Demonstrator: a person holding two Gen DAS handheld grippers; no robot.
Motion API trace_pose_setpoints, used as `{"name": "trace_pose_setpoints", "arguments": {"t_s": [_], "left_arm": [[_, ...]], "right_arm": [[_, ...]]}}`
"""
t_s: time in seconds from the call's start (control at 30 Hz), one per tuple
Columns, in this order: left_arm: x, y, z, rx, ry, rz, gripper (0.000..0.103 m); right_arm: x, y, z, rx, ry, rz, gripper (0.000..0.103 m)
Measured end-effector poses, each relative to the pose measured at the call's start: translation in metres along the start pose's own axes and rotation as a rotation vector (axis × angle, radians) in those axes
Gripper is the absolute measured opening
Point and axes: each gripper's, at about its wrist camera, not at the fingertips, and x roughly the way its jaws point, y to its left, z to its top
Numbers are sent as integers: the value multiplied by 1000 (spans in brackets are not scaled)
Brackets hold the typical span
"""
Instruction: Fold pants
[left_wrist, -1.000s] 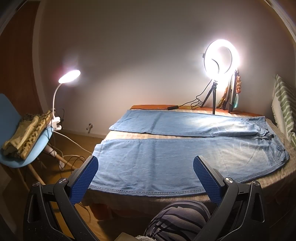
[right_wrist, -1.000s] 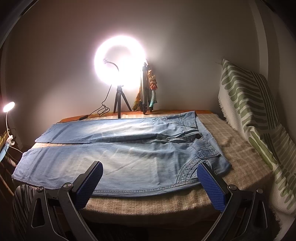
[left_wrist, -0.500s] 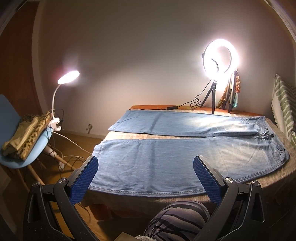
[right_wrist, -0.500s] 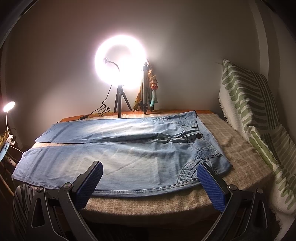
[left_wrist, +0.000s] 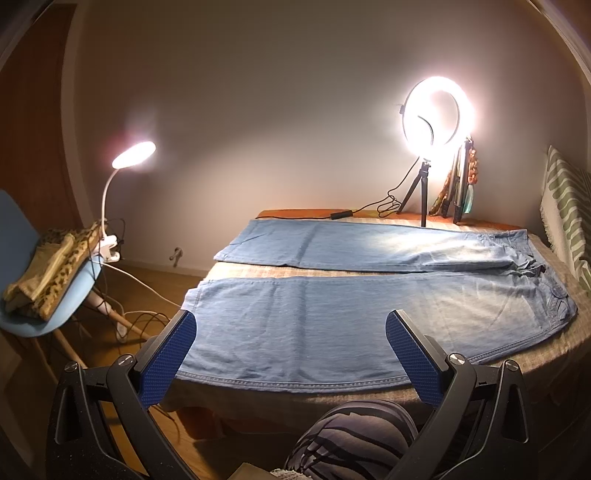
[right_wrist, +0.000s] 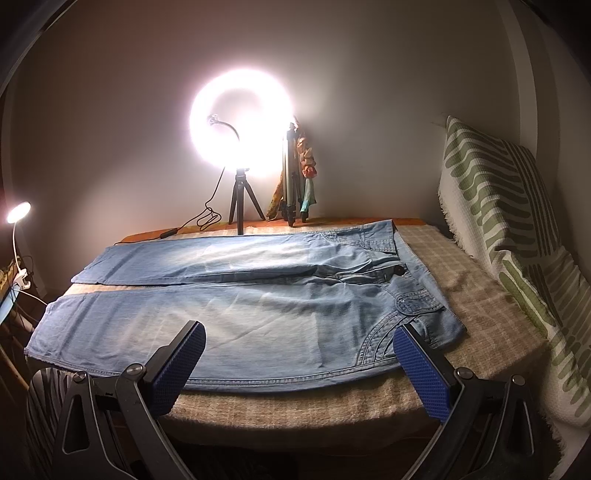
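Left gripper (left_wrist: 290, 334) held level, jaws spread wide, blue textured pads (left_wrist: 168, 363) facing each other with nothing between them. Right gripper (right_wrist: 299, 345) likewise spread wide and empty, pads (right_wrist: 421, 373) tilted outward at the tips. Both raised and pointing forward, touching nothing. A knee in dark striped fabric (left_wrist: 354, 439) (the person's own) low between the left fingers.
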Motion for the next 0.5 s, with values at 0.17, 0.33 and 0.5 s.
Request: {"name": "trace_pose_setpoints", "arguments": {"t_s": [0.17,0.33,0.5], "left_arm": [[0,0,0,1,1,1,102],[1,-1,0,4,0,2,102],[4,-2,0,7,4,4,102]], "right_arm": [[0,0,0,0,-1,0,103],[0,0,0,0,0,1,103],[5,3,-1,-1,4,3,103]]}}
